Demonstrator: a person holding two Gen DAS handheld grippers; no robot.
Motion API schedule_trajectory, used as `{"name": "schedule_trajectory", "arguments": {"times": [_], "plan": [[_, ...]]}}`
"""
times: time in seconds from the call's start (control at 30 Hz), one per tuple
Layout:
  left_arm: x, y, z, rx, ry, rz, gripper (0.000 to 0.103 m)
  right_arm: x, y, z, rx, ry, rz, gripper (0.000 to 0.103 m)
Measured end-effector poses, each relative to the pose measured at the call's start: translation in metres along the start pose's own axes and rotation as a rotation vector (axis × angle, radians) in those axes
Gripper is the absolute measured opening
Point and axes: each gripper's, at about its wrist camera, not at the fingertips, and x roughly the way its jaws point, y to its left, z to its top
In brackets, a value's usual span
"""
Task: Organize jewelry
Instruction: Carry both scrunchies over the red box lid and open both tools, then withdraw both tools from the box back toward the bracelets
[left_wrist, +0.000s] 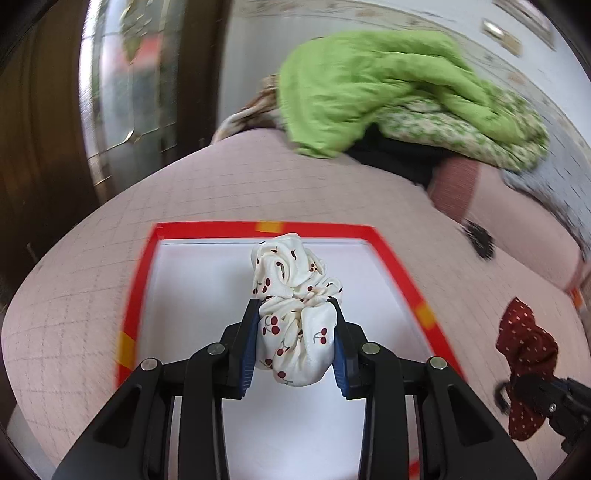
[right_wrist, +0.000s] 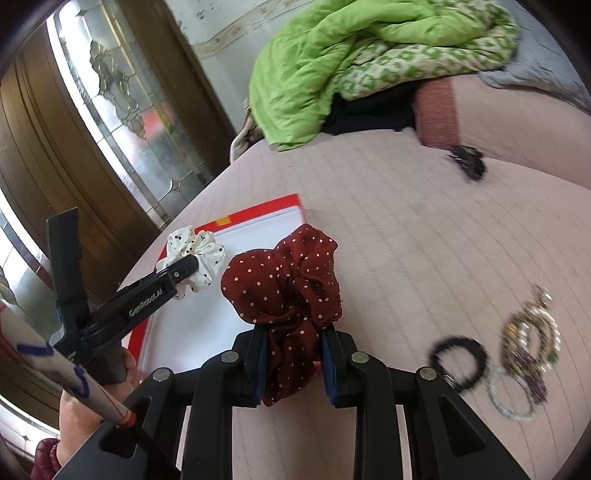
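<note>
My left gripper (left_wrist: 295, 308) is shut on a white scrunchie with a cherry print (left_wrist: 291, 295) and holds it over the white tray with a red rim (left_wrist: 207, 229). My right gripper (right_wrist: 293, 332) is shut on a dark red scrunchie with white dots (right_wrist: 284, 284), just right of the tray's rim (right_wrist: 258, 212). The left gripper (right_wrist: 188, 266) with the white scrunchie (right_wrist: 201, 254) shows in the right wrist view. The red scrunchie (left_wrist: 524, 350) shows at the right edge of the left wrist view.
A pile of bracelets and beaded bands (right_wrist: 524, 350) with a black hair tie (right_wrist: 458, 360) lies on the pink checked bedsheet (right_wrist: 406, 229) to the right. A black hair clip (right_wrist: 467, 160) lies further back. A green quilt (right_wrist: 332, 62) is heaped at the far end.
</note>
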Motion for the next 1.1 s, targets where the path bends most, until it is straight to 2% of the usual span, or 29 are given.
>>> {"name": "schedule_trajectory", "arguments": {"times": [0.23, 0.4, 0.47, 0.63, 0.73, 0.83, 0.9, 0.93, 1.0, 1.1], "plan": [[0.027, 0.043, 0.023, -0.087, 0.062, 0.033, 0.033, 0.056, 0.025, 0.034, -0.018, 0.066, 0.035, 0.026], [0.041, 0.05, 0.032, -0.083, 0.084, 0.061, 0.033, 0.099, 0.042, 0.056, -0.054, 0.108, 0.03, 0.026], [0.049, 0.055, 0.033, -0.092, 0.1, 0.075, 0.033, 0.114, 0.045, 0.064, -0.07, 0.123, 0.018, 0.026], [0.066, 0.067, 0.037, -0.154, 0.166, 0.037, 0.033, 0.147, 0.045, 0.08, -0.096, 0.159, -0.017, 0.026], [0.07, 0.066, 0.038, -0.151, 0.174, 0.051, 0.034, 0.166, 0.045, 0.084, -0.107, 0.178, -0.037, 0.026], [0.075, 0.065, 0.037, -0.147, 0.191, 0.049, 0.037, 0.182, 0.044, 0.083, -0.115, 0.201, -0.064, 0.028], [0.074, 0.064, 0.038, -0.142, 0.185, 0.058, 0.052, 0.189, 0.042, 0.082, -0.114, 0.211, -0.07, 0.029], [0.074, 0.064, 0.038, -0.138, 0.18, 0.063, 0.056, 0.191, 0.042, 0.082, -0.117, 0.213, -0.079, 0.029], [0.072, 0.064, 0.039, -0.137, 0.168, 0.071, 0.061, 0.192, 0.04, 0.082, -0.113, 0.21, -0.077, 0.046], [0.068, 0.066, 0.041, -0.147, 0.155, 0.067, 0.064, 0.188, 0.04, 0.083, -0.123, 0.2, -0.084, 0.051]]}}
